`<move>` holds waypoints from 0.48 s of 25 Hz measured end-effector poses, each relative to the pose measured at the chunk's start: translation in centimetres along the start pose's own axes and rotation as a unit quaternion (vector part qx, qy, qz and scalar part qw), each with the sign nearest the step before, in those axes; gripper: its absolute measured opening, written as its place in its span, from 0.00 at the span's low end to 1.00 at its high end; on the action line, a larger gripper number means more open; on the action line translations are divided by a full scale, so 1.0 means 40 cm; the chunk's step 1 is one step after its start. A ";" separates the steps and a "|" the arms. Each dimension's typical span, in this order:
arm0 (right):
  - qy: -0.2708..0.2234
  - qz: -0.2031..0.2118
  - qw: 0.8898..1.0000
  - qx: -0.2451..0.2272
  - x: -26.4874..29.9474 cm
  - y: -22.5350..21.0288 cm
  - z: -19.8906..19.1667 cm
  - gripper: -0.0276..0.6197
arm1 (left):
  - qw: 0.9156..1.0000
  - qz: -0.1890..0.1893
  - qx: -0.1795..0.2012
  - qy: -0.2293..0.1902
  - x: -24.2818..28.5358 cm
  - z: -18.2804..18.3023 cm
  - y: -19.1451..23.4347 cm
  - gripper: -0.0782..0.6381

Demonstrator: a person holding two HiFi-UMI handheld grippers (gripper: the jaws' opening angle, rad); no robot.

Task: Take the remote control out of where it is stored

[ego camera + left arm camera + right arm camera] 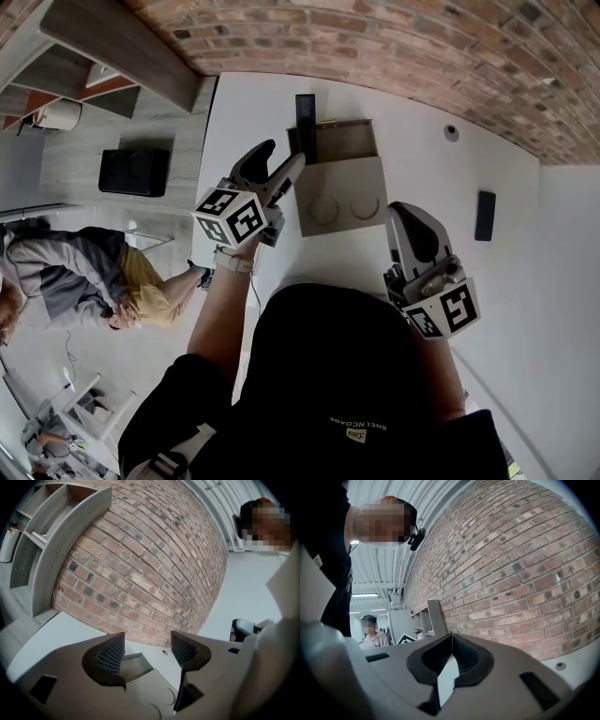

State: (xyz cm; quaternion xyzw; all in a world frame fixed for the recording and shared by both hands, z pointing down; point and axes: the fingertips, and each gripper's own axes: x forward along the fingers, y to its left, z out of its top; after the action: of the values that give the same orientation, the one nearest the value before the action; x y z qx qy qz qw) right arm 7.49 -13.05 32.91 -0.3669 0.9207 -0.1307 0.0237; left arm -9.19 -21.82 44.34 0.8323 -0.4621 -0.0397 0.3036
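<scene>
In the head view a black remote control [306,124] stands in the back left corner of a tan cardboard box [349,192] on the white table [253,112]. My left gripper [296,165] is at the box's left side, just in front of the remote, with its jaws open. In the left gripper view [147,651] nothing lies between the ribbed pads [111,654]; the box [140,667] shows beyond and below them. My right gripper [397,212] hangs off the box's front right corner, clear of it. The right gripper view [451,641] shows those jaws closed tip to tip on nothing.
A second flat black slab [485,216] lies on the table at the right, and a small round fitting [451,132] sits near the brick wall [422,47]. Left of the table are a grey shelf unit [103,47], a black case [134,172] and a seated person [84,277].
</scene>
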 end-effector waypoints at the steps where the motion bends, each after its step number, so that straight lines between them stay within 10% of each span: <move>1: 0.002 -0.004 1.000 0.000 0.001 -0.003 -0.003 0.05 | 1.000 0.000 -0.003 0.002 0.014 -0.003 0.013 0.51; 12: 0.021 -0.054 0.998 0.005 0.012 -0.025 -0.028 0.05 | 0.999 0.006 -0.007 0.053 0.171 -0.066 0.164 0.57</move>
State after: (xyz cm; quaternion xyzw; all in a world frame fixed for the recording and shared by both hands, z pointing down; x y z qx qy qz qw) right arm 7.64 -13.84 34.27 -0.4127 0.8994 -0.1441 -0.0005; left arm -9.25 -28.55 51.50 0.8286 -0.4497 0.0028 0.3334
